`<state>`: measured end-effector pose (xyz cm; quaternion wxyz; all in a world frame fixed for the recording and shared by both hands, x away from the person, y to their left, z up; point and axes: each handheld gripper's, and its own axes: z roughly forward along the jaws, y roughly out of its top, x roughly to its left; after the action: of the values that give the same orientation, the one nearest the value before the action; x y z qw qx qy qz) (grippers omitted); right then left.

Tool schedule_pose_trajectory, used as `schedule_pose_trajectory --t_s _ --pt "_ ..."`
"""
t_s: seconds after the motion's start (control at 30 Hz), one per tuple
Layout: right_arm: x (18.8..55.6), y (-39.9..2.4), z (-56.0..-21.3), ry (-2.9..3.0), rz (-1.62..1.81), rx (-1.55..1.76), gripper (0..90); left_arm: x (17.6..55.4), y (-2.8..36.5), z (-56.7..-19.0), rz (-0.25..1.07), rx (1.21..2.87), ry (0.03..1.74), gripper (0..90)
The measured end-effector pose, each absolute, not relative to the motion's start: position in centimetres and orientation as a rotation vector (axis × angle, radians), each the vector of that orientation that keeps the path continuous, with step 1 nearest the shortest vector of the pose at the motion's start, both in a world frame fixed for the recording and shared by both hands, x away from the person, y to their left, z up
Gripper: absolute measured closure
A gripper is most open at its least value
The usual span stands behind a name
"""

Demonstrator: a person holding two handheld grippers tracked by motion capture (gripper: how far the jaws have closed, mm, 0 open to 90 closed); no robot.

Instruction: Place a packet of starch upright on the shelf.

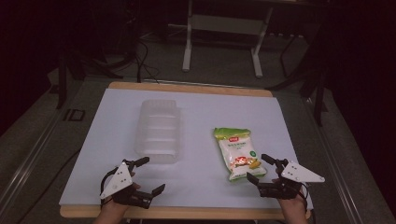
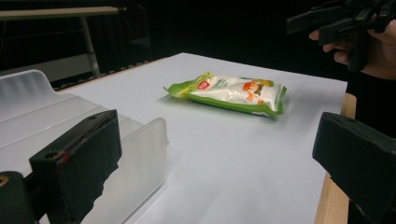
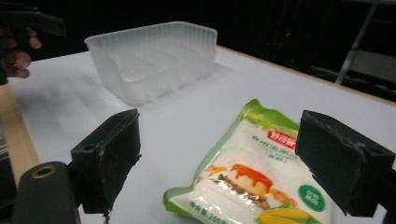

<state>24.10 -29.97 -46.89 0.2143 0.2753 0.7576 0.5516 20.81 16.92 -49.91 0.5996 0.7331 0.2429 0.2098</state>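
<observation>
Item: green-and-white snack packet (image 1: 236, 152), flat on the white table sheet (image 1: 201, 112), right of the clear plastic tray (image 1: 159, 132).
Right gripper (image 1: 261, 169): jaws apart, just beside the packet (approach step).
Left gripper (image 1: 150, 174): jaws apart, empty, near the tray.
Next, likely: straddle the packet's edge, close.

A white sheet (image 1: 196, 179) covers nearly all of a wooden tabletop (image 1: 187, 87), whose bare edge shows as a strip at 12 o'clock and again at 6 o'clock. Beyond the table, at 12 o'clock on the grey floor (image 1: 42, 140), stands a white metal frame (image 1: 229, 23) on two legs. Dark cables (image 1: 142, 65) trail at 11 o'clock, and black stand legs (image 1: 63, 79) rise at 10 o'clock.
</observation>
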Motion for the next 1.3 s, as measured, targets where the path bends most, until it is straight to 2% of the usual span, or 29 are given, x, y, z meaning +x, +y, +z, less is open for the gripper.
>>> schedule_pose_trajectory --t_s 0.6,0.97,1.3 --pt "23.8 -29.5 -44.0 2.130 1.582 0.762 10.4 20.6 16.4 -50.0 0.485 1.735 0.551 1.5" --pt "27.0 -29.6 -42.1 2.098 1.506 0.792 10.5 20.7 16.4 -50.0 0.477 1.732 0.550 1.4" --pt "30.2 -29.3 -42.2 2.089 1.487 0.817 10.5 20.7 16.4 -50.0 0.472 1.728 0.548 1.4"
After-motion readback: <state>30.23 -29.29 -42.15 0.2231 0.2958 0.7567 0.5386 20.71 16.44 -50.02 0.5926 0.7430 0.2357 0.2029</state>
